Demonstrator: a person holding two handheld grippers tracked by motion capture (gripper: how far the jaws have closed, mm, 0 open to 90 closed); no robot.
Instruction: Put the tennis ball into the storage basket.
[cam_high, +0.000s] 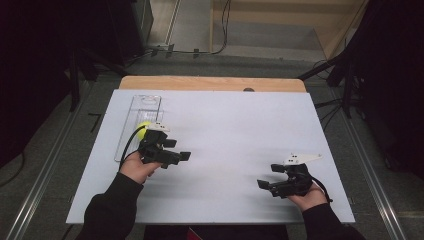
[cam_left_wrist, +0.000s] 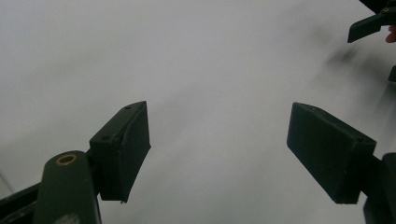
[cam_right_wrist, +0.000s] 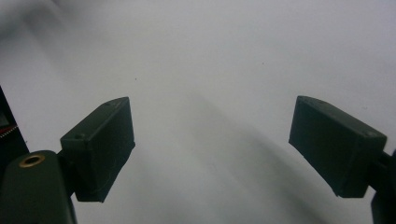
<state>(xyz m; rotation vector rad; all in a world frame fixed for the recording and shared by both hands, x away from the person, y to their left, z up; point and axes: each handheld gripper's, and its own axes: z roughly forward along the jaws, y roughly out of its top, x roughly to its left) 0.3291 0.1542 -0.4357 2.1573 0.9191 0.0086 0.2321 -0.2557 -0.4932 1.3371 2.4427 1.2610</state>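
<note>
White board (cam_high: 225, 125) is lying across a wooden table (cam_high: 210, 83), dark gear and cables crowding the grey floor around it. Clear plastic tray (cam_high: 142, 107) is sitting at the board's far left, with a yellow-green ball (cam_high: 144, 127) resting at its near end, partly hidden by the left gripper. Left gripper (cam_high: 180, 152) is hovering just beside the tray in the person's left hand (cam_high: 136, 167), jaws spread wide and gripping nothing; the left gripper view is showing bare white board between them, with the other gripper peeking in at top right. Right gripper (cam_high: 267, 176) is sitting near the board's near right corner in the right hand (cam_high: 309, 196), jaws also spread apart and empty, pointing left. Both grippers are well apart.
</note>
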